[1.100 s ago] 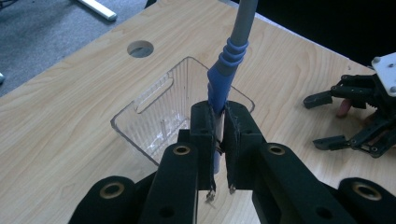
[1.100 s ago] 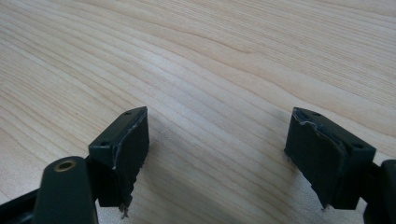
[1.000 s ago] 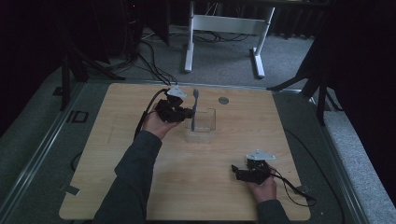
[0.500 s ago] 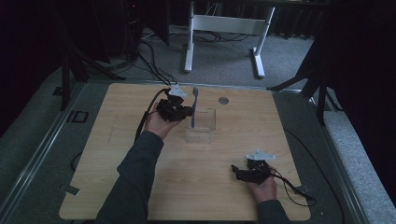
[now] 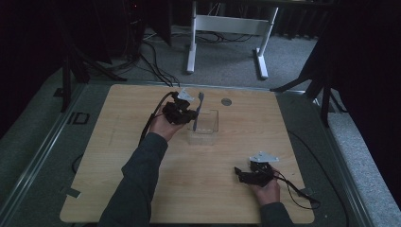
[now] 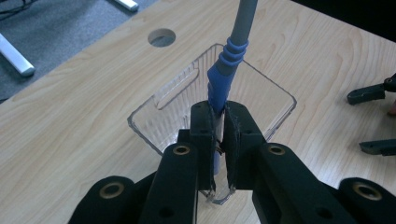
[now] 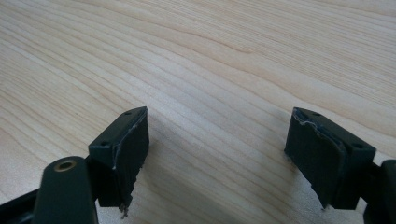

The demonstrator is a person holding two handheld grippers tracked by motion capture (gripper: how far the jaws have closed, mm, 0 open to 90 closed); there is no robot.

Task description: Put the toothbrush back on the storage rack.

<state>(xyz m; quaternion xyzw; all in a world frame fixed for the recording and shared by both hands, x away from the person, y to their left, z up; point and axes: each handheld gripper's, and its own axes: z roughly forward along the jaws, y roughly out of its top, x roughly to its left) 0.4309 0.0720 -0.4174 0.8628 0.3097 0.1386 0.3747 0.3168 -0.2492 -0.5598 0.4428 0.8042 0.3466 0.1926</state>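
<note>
**rigpilot:** Toothbrush (image 6: 219, 79) update. My left gripper (image 6: 217, 140) has its fingers clamped on the blue part of the handle, and the brush stands close to upright with its lower end down inside the clear bin (image 6: 275, 91). From the high view the grey end pokes up above the bin's rim, on the side nearest the left hand. The right gripper (image 5: 242, 173) sits on the desk (image 5: 118, 156) well clear of the bin, toward my side, fingers spread wide with nothing between them.

**benchmonkey:** So you're about to drop it in? Any tips for not botching it?

**rigpilot:** My guess is yes, this is the put-it-in-the-bin step. I'd lower until the bottom end is touching or almost touching the bin floor before letting go, so it doesn't bounce or flip out. The bin looks light, so I'd keep the brush off the walls while going down; a nudge could slide it across the desk. Open the fingers slowly, then pull straight up so a pad doesn't catch the handle and drag it back out.

**benchmonkey:** Use the right one to hold the bin?

**rigpilot:** Could do, it's free. If the bin starts shifting I'd bring it over to the far wall to brace.
</note>
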